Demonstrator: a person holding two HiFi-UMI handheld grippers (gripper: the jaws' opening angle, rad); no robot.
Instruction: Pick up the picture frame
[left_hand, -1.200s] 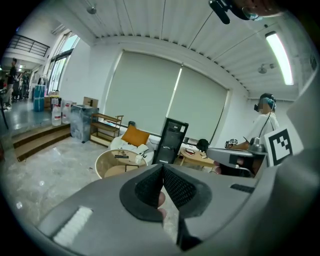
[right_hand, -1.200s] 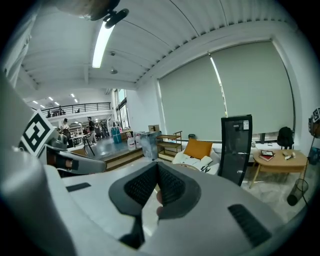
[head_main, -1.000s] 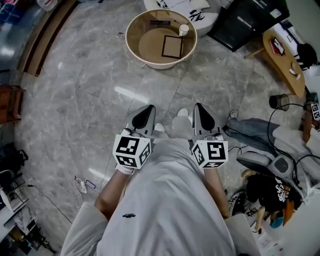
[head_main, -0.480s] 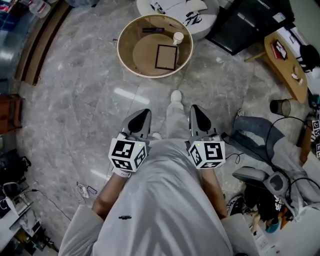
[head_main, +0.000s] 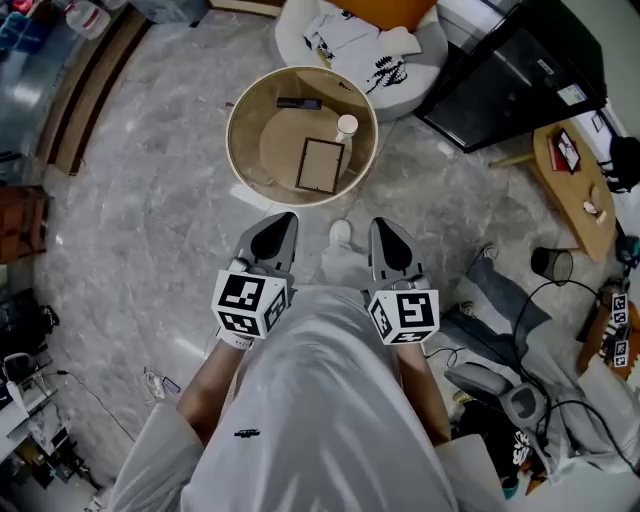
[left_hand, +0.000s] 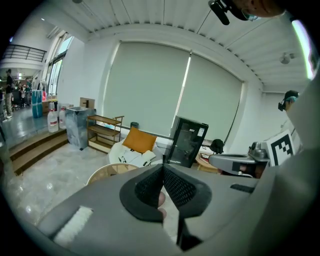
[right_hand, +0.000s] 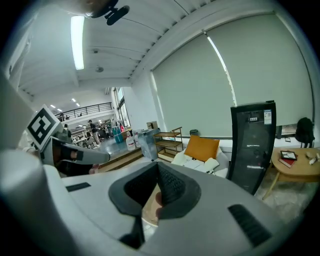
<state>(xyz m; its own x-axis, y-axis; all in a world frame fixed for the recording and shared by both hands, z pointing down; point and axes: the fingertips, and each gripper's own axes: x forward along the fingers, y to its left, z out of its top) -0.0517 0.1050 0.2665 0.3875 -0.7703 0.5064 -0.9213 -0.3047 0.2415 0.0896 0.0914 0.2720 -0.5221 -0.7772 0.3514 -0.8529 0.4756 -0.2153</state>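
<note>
The picture frame (head_main: 320, 165), thin and dark-edged with a tan middle, lies flat in a round wooden table with a raised rim (head_main: 233, 140). A white cup (head_main: 346, 126) and a small dark bar (head_main: 298, 103) lie in it too. My left gripper (head_main: 277, 224) and right gripper (head_main: 380, 227) are held side by side at waist height, short of the table and apart from the frame. Both are shut with nothing between the jaws. In the left gripper view (left_hand: 162, 169) and the right gripper view (right_hand: 157, 169) the pads meet, and the frame is hidden.
A white chair with an orange cushion (head_main: 350, 30) stands behind the table. A black cabinet (head_main: 520, 70) and a wooden side table (head_main: 572, 160) are at the right, with a black bin (head_main: 551, 263), cables and clothes below. Wooden steps (head_main: 90, 80) run along the left.
The round table with the frame has slid down the head view towards me as the person walks to it. Both grippers stay shut and held in front of the body.
</note>
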